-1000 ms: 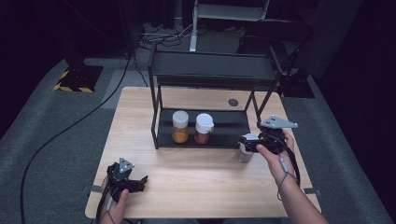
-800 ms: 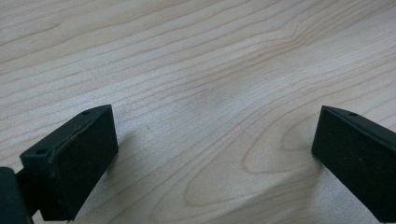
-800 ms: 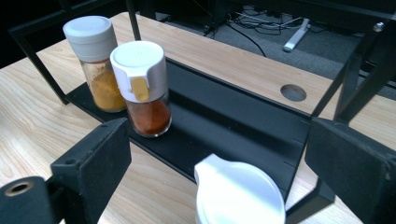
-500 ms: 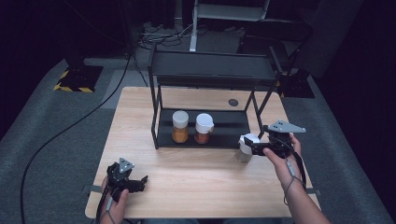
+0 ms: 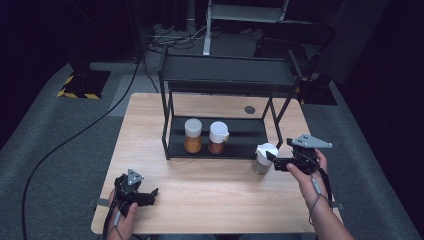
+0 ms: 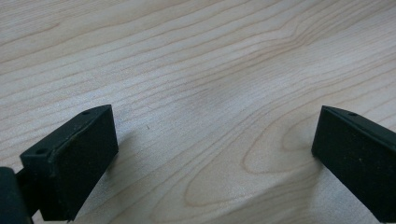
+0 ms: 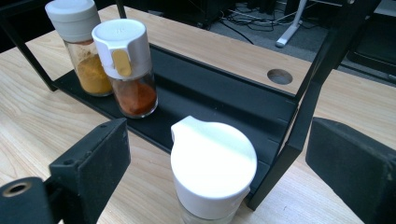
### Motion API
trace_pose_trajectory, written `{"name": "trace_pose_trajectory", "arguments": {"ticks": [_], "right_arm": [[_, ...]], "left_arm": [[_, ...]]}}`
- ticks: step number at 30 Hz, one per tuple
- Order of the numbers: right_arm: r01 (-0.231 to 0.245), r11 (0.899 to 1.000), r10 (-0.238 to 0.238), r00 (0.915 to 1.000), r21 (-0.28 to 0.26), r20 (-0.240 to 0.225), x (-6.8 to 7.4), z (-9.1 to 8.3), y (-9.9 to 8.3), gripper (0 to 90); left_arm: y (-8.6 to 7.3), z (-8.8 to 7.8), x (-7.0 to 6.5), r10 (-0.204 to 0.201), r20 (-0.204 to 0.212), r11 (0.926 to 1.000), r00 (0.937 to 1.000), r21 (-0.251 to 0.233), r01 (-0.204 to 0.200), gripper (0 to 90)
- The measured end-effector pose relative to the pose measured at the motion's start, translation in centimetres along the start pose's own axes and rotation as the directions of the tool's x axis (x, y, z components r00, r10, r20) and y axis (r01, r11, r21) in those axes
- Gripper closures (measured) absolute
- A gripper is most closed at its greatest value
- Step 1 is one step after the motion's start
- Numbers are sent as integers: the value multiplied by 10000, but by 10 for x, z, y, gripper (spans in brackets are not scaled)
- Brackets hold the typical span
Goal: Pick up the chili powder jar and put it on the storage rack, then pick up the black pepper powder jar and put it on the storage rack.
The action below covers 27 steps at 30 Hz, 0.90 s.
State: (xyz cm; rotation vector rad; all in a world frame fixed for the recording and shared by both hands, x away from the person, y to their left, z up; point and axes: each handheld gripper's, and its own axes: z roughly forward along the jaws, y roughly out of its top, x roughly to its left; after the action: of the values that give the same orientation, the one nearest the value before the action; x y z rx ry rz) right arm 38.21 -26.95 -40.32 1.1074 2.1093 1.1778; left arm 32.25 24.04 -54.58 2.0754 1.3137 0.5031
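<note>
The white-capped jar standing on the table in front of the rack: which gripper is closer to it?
The right gripper. Its open jaws sit either side of the white-capped jar without pressing on it. The left gripper rests far off at the table's near left edge, open over bare wood.
</note>
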Motion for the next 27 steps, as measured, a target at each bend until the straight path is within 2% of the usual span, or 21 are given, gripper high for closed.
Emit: {"name": "trace_pose_trajectory", "arguments": {"ticks": [16, 27], "right_arm": [[-57, 9997, 57, 10000, 229, -26, -1, 21, -29, 66], [-41, 9982, 35, 9999, 593, 96, 0, 37, -39, 69]], "left_arm": [[0, 0, 0, -7, 1, 10000, 10000, -4, 7, 0], [0, 0, 0, -5, 1, 10000, 10000, -2, 5, 0]]}}
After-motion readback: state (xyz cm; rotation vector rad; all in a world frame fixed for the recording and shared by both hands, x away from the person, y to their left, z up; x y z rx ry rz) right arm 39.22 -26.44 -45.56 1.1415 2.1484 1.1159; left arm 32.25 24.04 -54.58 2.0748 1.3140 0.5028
